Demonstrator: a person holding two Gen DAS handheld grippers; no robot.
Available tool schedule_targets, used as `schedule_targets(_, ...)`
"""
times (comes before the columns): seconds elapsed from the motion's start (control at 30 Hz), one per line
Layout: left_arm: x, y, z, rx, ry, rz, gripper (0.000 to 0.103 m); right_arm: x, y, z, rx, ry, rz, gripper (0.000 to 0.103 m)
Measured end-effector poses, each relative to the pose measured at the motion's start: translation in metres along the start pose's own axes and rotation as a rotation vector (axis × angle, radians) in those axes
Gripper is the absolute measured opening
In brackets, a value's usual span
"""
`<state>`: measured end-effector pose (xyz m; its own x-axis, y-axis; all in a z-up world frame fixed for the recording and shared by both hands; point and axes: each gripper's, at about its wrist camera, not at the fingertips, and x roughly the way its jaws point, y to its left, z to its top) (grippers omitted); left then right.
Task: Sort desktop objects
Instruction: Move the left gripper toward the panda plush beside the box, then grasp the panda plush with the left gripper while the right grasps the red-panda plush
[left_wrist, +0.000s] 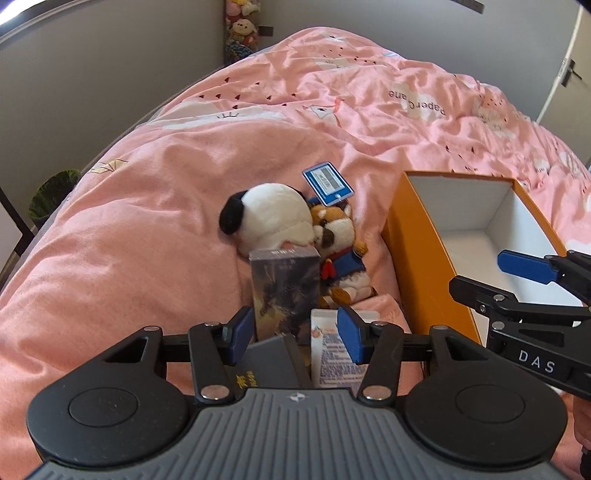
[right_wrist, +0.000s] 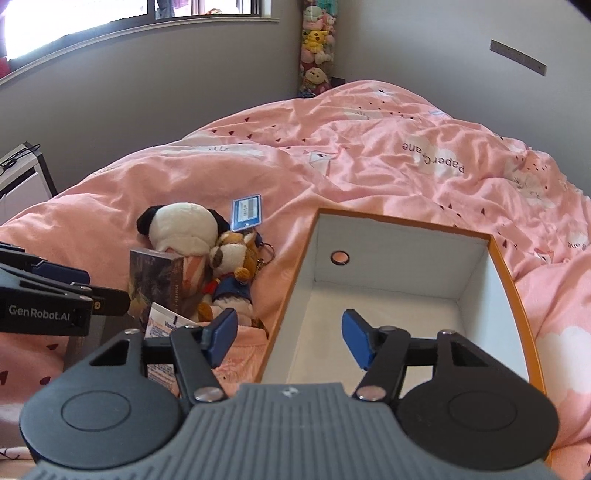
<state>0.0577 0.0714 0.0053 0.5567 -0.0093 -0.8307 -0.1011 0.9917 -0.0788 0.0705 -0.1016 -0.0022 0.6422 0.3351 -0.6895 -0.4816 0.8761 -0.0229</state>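
Observation:
On a pink bedspread lie a black-and-white plush dog (left_wrist: 269, 221) (right_wrist: 184, 229), a brown plush in a blue outfit (left_wrist: 341, 254) (right_wrist: 232, 277), a blue card tag (left_wrist: 328, 183) (right_wrist: 246, 211), a dark printed box (left_wrist: 284, 291) (right_wrist: 162, 284), a dark booklet (left_wrist: 269, 362) and a white packet (left_wrist: 332, 354) (right_wrist: 162, 325). An orange box with white inside (left_wrist: 417, 258) (right_wrist: 391, 302) stands to the right and holds nothing visible. My left gripper (left_wrist: 295, 332) is open, its pads on either side of the booklet and packet. My right gripper (right_wrist: 290, 334) is open over the orange box's near left edge.
A column of plush toys (right_wrist: 316, 48) hangs in the far wall corner. A window (right_wrist: 110, 22) is at the far left, a door (left_wrist: 569, 74) at the far right. A green-lined bin (left_wrist: 51, 195) stands on the floor left of the bed.

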Motion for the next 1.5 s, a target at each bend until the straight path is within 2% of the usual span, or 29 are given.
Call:
schedule_targets(0.1,0.005,0.009,0.011,-0.017,-0.003,-0.009,0.059,0.01,0.005,0.014,-0.021,-0.002,0.053,0.055)
schedule_targets(0.23,0.017,0.02,0.028,-0.042,0.003,-0.033,0.059,0.031,0.011,0.03,-0.058,0.018,0.12,0.054)
schedule_targets(0.5,0.054,0.033,0.058,-0.094,0.074,-0.048,0.059,0.088,0.018,0.056,-0.124,0.149,0.228,0.054)
schedule_targets(0.8,0.1,0.049,0.071,-0.211,0.179,-0.094,0.06,0.144,0.027,0.065,-0.224,0.288,0.238,0.053)
schedule_targets(0.93,0.114,0.055,0.073,-0.258,0.205,-0.132,0.064,0.16,0.031,0.065,-0.253,0.324,0.247,0.053)
schedule_targets(1.13,0.128,0.053,0.077,-0.254,0.208,-0.111,0.075,0.176,0.033,0.063,-0.262,0.358,0.239,0.056)
schedule_targets(1.2,0.134,0.052,0.077,-0.251,0.212,-0.1,0.081,0.179,0.033,0.064,-0.262,0.372,0.235,0.057)
schedule_targets(1.3,0.141,0.05,0.077,-0.236,0.21,-0.09,0.085,0.183,0.03,0.065,-0.245,0.388,0.24,0.056)
schedule_targets(1.5,0.133,0.052,0.075,-0.236,0.162,-0.104,0.073,0.172,0.02,0.064,-0.209,0.35,0.241,0.044)
